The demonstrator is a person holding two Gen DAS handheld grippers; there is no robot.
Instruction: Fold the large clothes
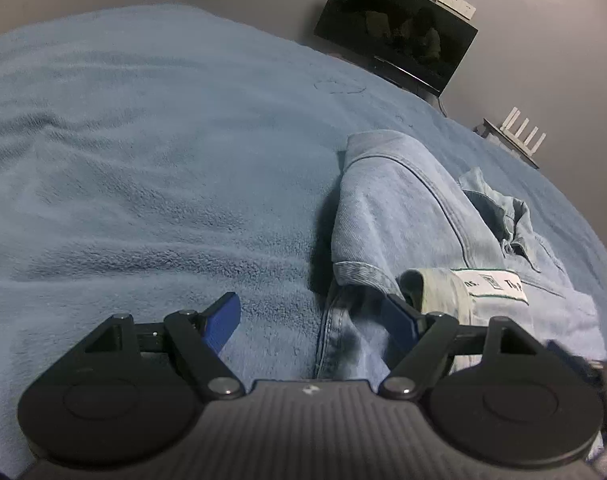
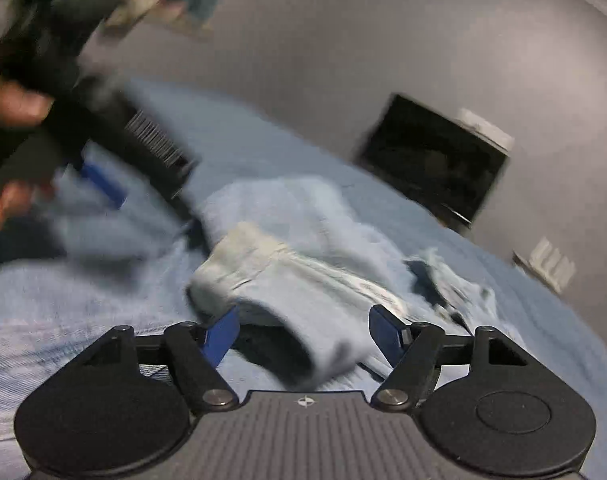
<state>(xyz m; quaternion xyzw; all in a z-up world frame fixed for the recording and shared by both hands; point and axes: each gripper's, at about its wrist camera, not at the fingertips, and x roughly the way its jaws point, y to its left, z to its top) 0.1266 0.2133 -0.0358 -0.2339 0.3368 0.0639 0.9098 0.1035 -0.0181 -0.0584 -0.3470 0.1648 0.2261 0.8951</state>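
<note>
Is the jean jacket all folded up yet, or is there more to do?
Partly done: the denim jacket lies bunched into a thick bundle on the blue blanket, one cuff turned back on top. Nothing is in hand: the left gripper and right gripper both have their jaws open. Still left: flattening the rumpled collar and squaring the bundle.

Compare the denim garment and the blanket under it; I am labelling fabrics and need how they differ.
The denim garment is paler, washed-out blue; the blanket is a deeper blue.
The garment is a smooth weave with stitched seams and a white label; the blanket is fuzzy and plain.
The garment lies bunched and folded at one side; the blanket spreads across the whole bed.
Both are blue cloth.
</note>
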